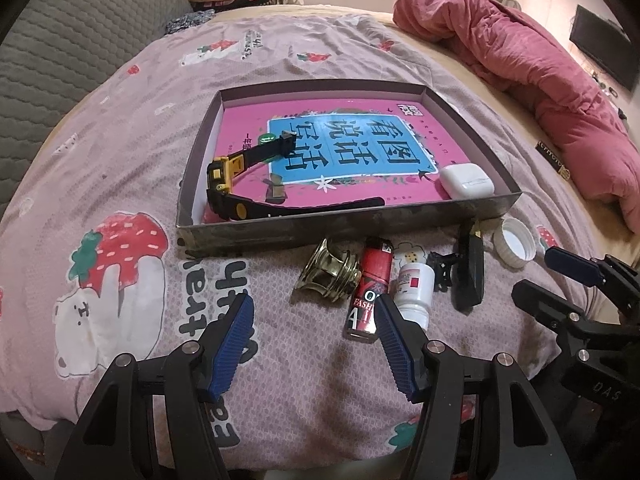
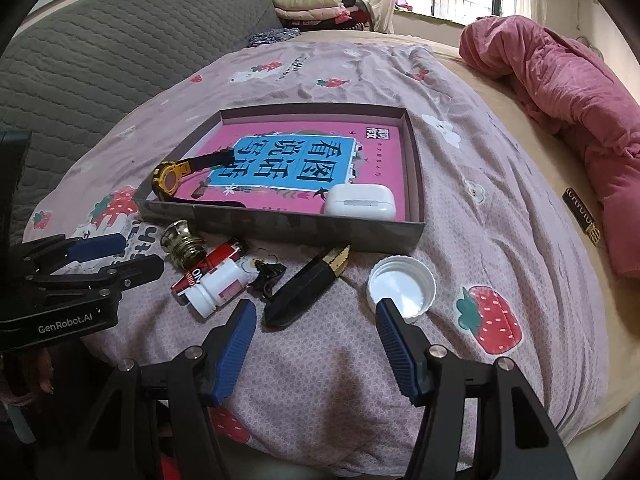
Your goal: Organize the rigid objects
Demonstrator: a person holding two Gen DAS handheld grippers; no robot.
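A shallow box [image 1: 328, 230] [image 2: 296, 226] with a pink book on its floor lies on the bed. In it are a black-and-yellow watch [image 1: 224, 178] [image 2: 168, 178] and a white earbud case [image 1: 466, 180] [image 2: 360, 200]. In front of the box lie a brass fitting [image 1: 330, 270] [image 2: 184, 246], a red lighter [image 1: 370, 288] [image 2: 208, 266], a white pill bottle [image 1: 414, 290] [image 2: 218, 286], a black clip [image 1: 440, 270] [image 2: 268, 274], a black sheathed knife [image 1: 470, 270] [image 2: 308, 284] and a white lid [image 1: 514, 242] [image 2: 402, 284]. My left gripper [image 1: 316, 312] [image 2: 116, 254] is open and empty, near the lighter. My right gripper [image 2: 316, 316] [image 1: 536, 270] is open and empty, between knife and lid.
The bed has a pink strawberry-print sheet [image 1: 120, 184] [image 2: 500, 208]. A rumpled pink quilt [image 1: 540, 64] [image 2: 572, 96] lies at the right. A grey headboard [image 1: 68, 36] [image 2: 100, 44] is at the left, with folded clothes [image 2: 316, 6] behind.
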